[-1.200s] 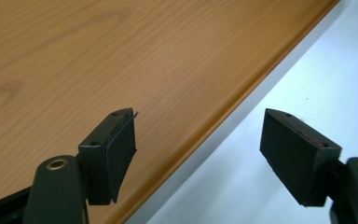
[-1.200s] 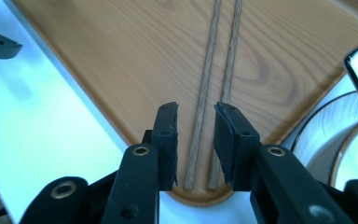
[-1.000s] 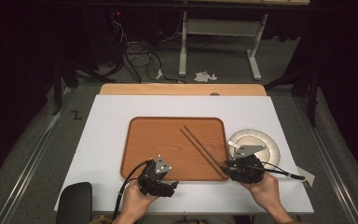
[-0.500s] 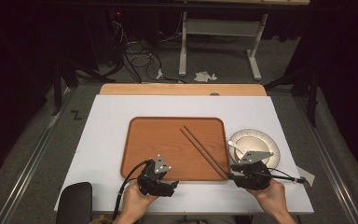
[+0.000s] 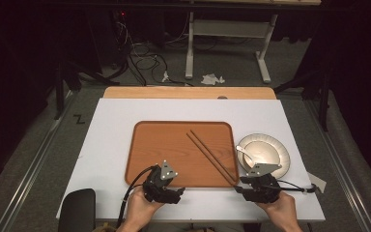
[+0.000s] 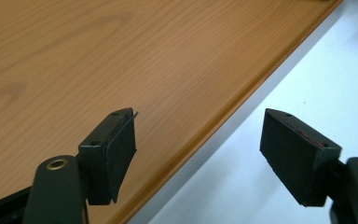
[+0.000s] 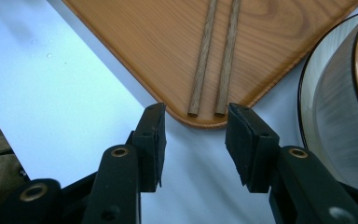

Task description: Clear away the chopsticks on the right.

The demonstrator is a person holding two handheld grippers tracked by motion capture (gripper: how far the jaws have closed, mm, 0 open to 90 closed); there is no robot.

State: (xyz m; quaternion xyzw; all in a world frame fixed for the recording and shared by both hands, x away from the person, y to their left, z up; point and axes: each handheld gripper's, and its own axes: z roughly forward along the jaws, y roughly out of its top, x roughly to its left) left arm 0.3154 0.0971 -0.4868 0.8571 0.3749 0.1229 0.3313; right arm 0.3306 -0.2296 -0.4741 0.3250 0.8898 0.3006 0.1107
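The right gripper (image 7: 193, 140) has drawn back from the tray's near right corner toward the table edge over the last second, and its jaws have just been opening; they now stand spread with nothing between them. Earlier it sat over the corner where the chopsticks end; now, in the right gripper view, the two chopsticks (image 7: 216, 56) lie side by side on the wooden tray (image 7: 135, 51), their near tips just at the rounded corner and just ahead of the open jaws, not touched by either pad. From above they run slantwise from the tray's middle (image 5: 211, 154) to that corner, much as they lay a second ago, so the pair looks freshly set down and let go (a placing step finished, I would judge, rather than a pick about to start). The plate (image 5: 263, 153) rests on the white table (image 5: 111, 125) just right of the tray, with what may be a spoon lying in it, though the high view is too small to be sure. The left gripper (image 6: 198, 149) has kept its place at the tray's near edge, jaws wide apart and empty, one over the wood and one over the table. If the work is laying a place setting, the chopsticks are done and the plate is the likely next concern.
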